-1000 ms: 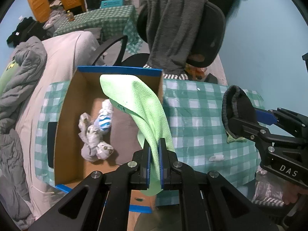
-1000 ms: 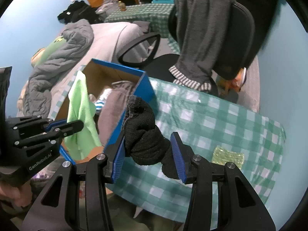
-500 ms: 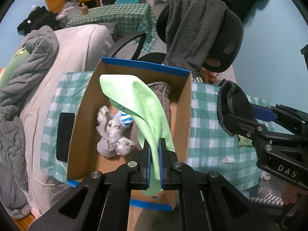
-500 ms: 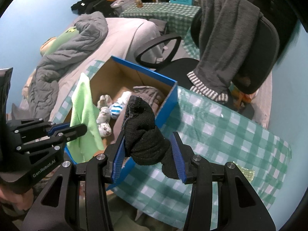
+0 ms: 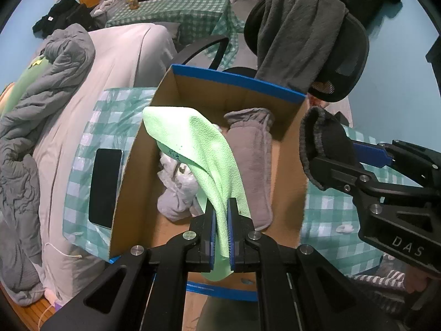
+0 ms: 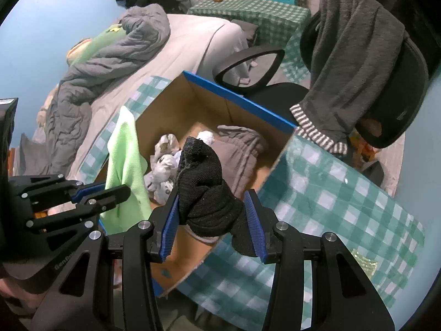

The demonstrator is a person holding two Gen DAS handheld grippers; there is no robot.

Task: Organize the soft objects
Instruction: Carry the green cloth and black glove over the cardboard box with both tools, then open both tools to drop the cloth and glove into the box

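— While I hover both tongs above the one cardboard box (image 5: 137, 176), what's gripped?
— My left tongs (image 5: 221, 237) pinch one green cloth (image 5: 204, 151); my right tongs (image 6: 212, 220) clamp one black sock (image 6: 204, 190).
— Inside?
— One grey towel (image 5: 248, 162), one pale sock bundle (image 5: 179, 190).

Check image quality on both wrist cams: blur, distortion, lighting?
Left wrist: sharp; the green cloth and cardboard box are crisp, fisheye bends the box rim, corners vignetted black. Right wrist: the black sock is sharp, same barrel distortion, dim even light, no glare.
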